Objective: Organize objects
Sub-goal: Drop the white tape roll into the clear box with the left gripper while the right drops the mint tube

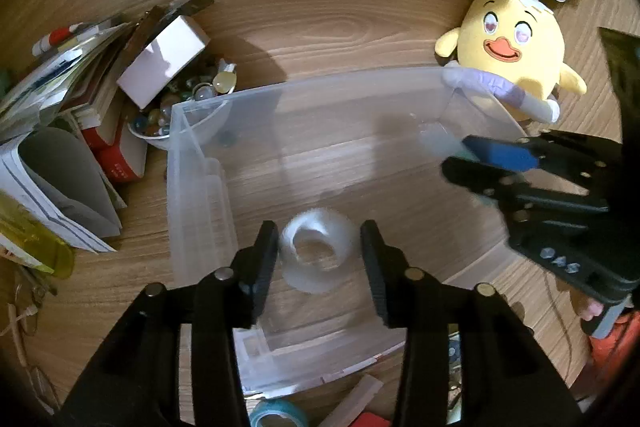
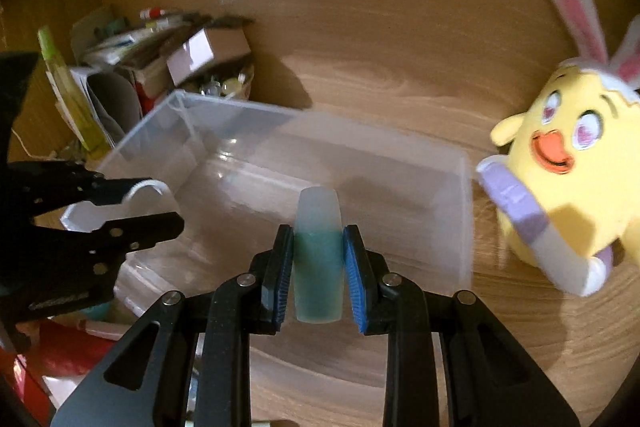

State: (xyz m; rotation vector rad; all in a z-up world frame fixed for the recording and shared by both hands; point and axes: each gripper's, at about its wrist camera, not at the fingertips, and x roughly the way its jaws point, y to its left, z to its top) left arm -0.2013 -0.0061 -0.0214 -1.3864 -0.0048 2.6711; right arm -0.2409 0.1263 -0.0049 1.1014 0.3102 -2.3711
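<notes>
A clear plastic bin (image 1: 192, 167) stands on the wooden desk. Over its near end my left gripper (image 1: 319, 239) is open, with a blurred roll of clear tape (image 1: 316, 255) loose between its fingers, a thin gap on each side. The right wrist view has this gripper (image 2: 158, 205) at the left with the white roll (image 2: 116, 205) in its jaws. My right gripper (image 2: 318, 233) is shut on a small frosted bottle of teal liquid (image 2: 318, 267), held over the bin's (image 2: 464, 211) near right side. From the left wrist it (image 1: 456, 153) comes in at the right.
A yellow chick plush with bunny ears (image 1: 516, 43) leans at the bin's far right corner (image 2: 568, 179). Left of the bin lie stacked books and papers (image 1: 60, 107), a white box (image 1: 164, 63) and a bowl of glass beads (image 1: 180, 107). A blue tape roll (image 1: 280, 413) lies at the near edge.
</notes>
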